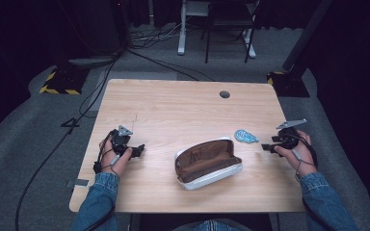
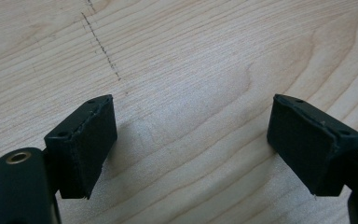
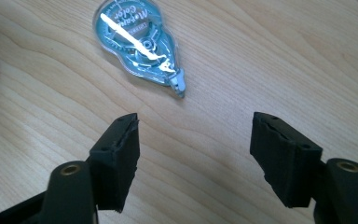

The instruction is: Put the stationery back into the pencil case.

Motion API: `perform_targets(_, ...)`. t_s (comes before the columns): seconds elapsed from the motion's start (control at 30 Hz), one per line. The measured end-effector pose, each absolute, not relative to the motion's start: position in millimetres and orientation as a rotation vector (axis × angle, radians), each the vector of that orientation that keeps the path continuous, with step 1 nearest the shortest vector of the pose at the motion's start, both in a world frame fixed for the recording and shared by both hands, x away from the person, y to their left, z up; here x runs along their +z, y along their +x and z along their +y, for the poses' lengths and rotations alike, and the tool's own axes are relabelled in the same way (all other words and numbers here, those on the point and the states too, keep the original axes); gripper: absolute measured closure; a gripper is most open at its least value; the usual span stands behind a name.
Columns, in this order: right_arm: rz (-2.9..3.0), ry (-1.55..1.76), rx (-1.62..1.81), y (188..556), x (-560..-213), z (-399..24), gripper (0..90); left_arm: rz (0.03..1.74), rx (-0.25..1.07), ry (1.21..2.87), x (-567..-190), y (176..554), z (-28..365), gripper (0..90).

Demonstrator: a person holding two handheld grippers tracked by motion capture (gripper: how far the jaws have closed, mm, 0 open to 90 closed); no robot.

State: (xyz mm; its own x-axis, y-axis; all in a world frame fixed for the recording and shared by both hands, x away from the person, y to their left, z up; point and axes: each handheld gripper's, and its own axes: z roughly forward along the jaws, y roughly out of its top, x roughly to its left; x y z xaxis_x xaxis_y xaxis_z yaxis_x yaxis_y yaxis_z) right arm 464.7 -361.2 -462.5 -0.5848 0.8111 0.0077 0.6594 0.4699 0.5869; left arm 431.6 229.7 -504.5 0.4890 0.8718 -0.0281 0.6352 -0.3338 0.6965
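Right gripper (image 3: 193,163) lower centre of its own view, jaws wide, nothing between; correction tape dispenser (image 3: 137,42) just ahead at upper left, flat on table (image 1: 173,103), tip toward gripper, probably next pick.

Left gripper (image 2: 191,140) wide, empty, parked over bare wood.

High view: open pencil case (image 1: 207,162) lower centre, mouth up, ready to receive; dispenser (image 1: 246,136) right of it. Path clear.

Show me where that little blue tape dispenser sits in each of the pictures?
High view: the tape dispenser lies right of centre, between the open pouch and the right gripper.
Left gripper view: bare table between open jaws; no dispenser.
Right gripper view: dispenser at upper left, beyond the open jaws.
Shared landmark: the light woodgrain tabletop.
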Motion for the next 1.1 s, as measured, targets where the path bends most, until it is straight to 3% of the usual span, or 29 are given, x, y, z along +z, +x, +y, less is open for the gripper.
perform_targets(0.5, 2.551, 1.082, 0.793, 486.9, -451.4, -330.8, 22.4, 1.24, 0.473, 2.078, -504.7, 431.3, 229.4, 16.1)
perform_targets(1.1, 2.646, 0.991, 0.735, 512.8, -463.0, -297.8, 23.1, 1.252, 0.485, 2.074, -504.6, 430.5, 228.7, 16.2)
